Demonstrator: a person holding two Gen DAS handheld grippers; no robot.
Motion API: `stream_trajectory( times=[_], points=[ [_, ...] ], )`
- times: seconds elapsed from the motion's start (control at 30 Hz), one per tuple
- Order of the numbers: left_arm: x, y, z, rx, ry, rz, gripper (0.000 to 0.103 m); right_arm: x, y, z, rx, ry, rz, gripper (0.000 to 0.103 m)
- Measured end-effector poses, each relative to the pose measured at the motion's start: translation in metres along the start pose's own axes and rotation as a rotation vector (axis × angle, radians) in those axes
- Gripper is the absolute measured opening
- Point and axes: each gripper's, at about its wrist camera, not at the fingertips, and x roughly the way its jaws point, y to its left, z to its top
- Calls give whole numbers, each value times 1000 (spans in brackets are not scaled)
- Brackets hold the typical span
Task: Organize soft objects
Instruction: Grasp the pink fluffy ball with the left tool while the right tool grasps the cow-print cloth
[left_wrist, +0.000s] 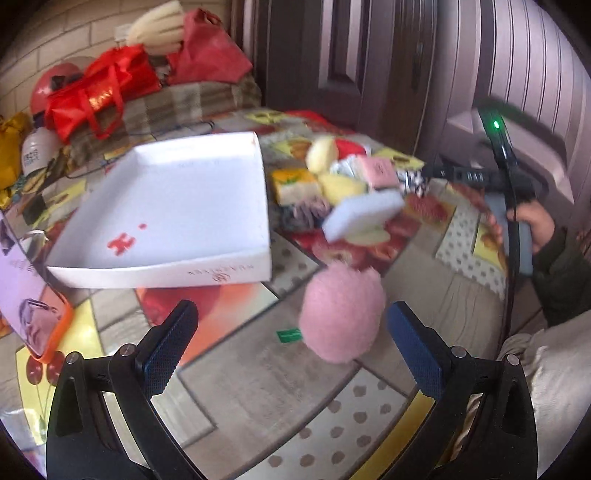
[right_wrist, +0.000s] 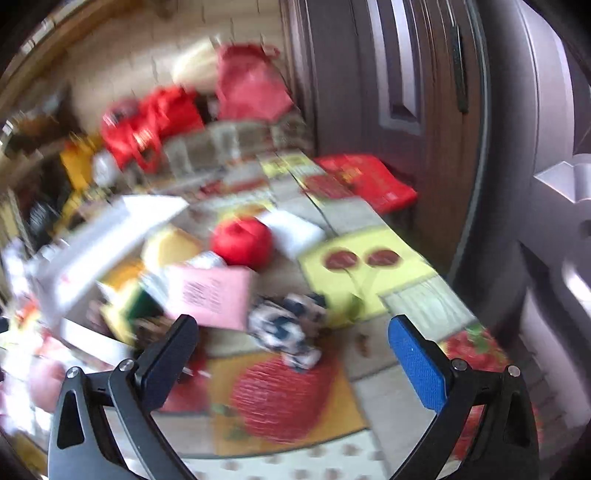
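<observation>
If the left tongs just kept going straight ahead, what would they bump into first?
Probably the fluffy pink ball. It sits on the table just ahead of the open left tongs, nearer the right-hand finger. Behind it lies the white sponge block, though depth is hard to judge.

A pale brick-patterned wall (left_wrist: 74, 26) stood at the back left, beside dark panelled doors (left_wrist: 343, 55). A fruit-patterned cloth covered the table (left_wrist: 258, 369). Red bags (left_wrist: 99, 92) lay heaped on what was perhaps a checked blanket (left_wrist: 192, 99).

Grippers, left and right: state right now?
Left gripper: open, holding nothing; fluffy pink pom-pom ball sits between its fingers, ungripped.
Right gripper: open, holding nothing.
</observation>
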Motion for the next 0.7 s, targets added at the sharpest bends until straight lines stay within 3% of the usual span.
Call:
stream_trajectory(
  times=[0.1,0.3,0.33,0.37,0.43,0.5,0.53,0.63,0.7],
  points=[
    [12,-7,1,6,33,-36,102,23,-13,3,58,87,47,103],
    [26,-24,4,68,91,-76,95,41,11,12,-73,121,39,93],
    [28,-25,6,74,100,-77,92,41,13,12,-86,135,47,85],
    [33,-26,8,79,111,-80,90,46,16,11,-94,156,57,69],
    [42,-28,10,84,134,-98,84,52,15,8,-92,181,63,56],
    [53,-29,9,86,169,-108,60,48,12,5,-89,185,81,47],
    [58,-29,8,80,184,-106,56,46,10,5,-84,176,91,39],
    [47,-29,7,88,129,-103,53,32,2,2,-58,133,98,34],
    [30,-26,9,93,41,-101,53,12,-4,0,-28,50,114,34]
  ],
)
